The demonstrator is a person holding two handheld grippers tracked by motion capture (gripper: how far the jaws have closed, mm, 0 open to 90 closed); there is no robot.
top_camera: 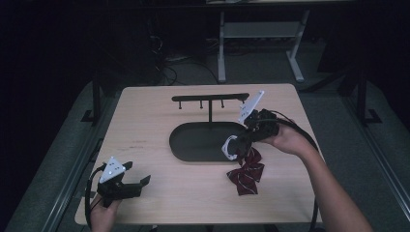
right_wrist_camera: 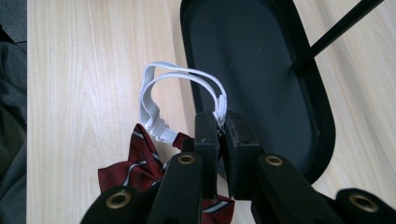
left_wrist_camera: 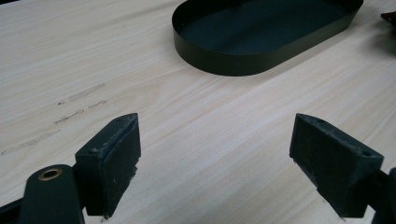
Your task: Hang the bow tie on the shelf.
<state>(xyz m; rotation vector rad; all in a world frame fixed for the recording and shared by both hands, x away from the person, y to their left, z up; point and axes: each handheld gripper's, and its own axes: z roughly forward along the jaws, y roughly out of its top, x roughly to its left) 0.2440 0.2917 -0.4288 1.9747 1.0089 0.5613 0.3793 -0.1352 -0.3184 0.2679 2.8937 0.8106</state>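
Bow tie (top_camera: 247, 170), dark red with pale stripes, lying on the table (top_camera: 145, 125) just beside the near right end of the oval black tray (top_camera: 193, 152); its white elastic strap (top_camera: 229, 146) loops up from the knot toward the tray. We see the right gripper (right_wrist_camera: 221, 122) clamped on this strap, jaws pressed together with the band pinched between them just above the tray's rim, while the bow itself hangs slack below and to the side. Behind the tray rises a black stand (top_camera: 211, 98) with a crossbar and small pegs; we judge these pegs to be the likely destination for the strap.

The left gripper (left_wrist_camera: 215, 154) rests near the table's front left corner, well apart from the tray, jaws spread wide and holding nothing.

Risks, as we judge them: the grip is on a narrow, stretchy band near the pad tips, so a quick lift could let the band slide out and drop the bow. The loop is partly collapsed; it may miss a peg or catch only one strand. The swinging bow could also snag the tray's rim, and a pull against a peg could tip the light stand.
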